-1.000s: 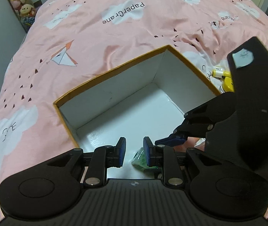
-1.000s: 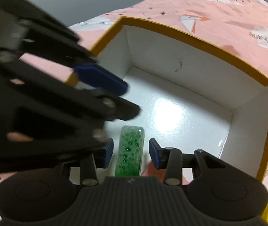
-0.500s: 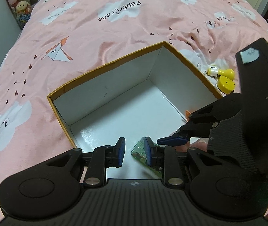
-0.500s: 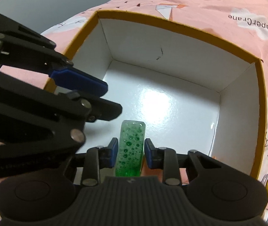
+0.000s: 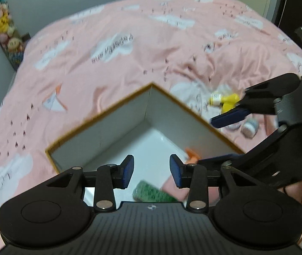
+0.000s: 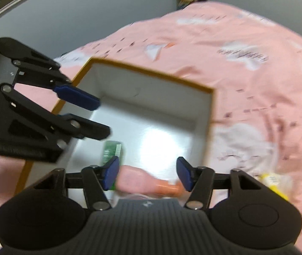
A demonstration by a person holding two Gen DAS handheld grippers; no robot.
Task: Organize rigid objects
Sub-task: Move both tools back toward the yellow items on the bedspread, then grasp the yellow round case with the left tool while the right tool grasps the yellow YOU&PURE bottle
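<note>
An open white box with an orange rim (image 5: 116,107) (image 6: 151,70) sits on the pink bed. A green bubbly block (image 5: 151,192) (image 6: 111,148) lies on the box floor near its front, free of both grippers. A pink bottle with an orange cap (image 6: 138,179) (image 5: 190,154) lies beside it. My left gripper (image 5: 152,171) is open and empty above the box's near side. My right gripper (image 6: 147,173) is open and empty above the pink bottle; it also shows in the left wrist view (image 5: 225,138).
Yellow bottles (image 5: 225,102) (image 6: 276,180) and a small grey-capped jar (image 5: 249,127) lie on the pink cloud-print bedspread (image 5: 108,48) right of the box. Plush toys (image 5: 4,27) hang on the wall at far left. Both views are motion-blurred.
My right gripper opened and let go of the green block, which now lies in the box. Both grippers lifted and pulled back; the left one opened wider.
</note>
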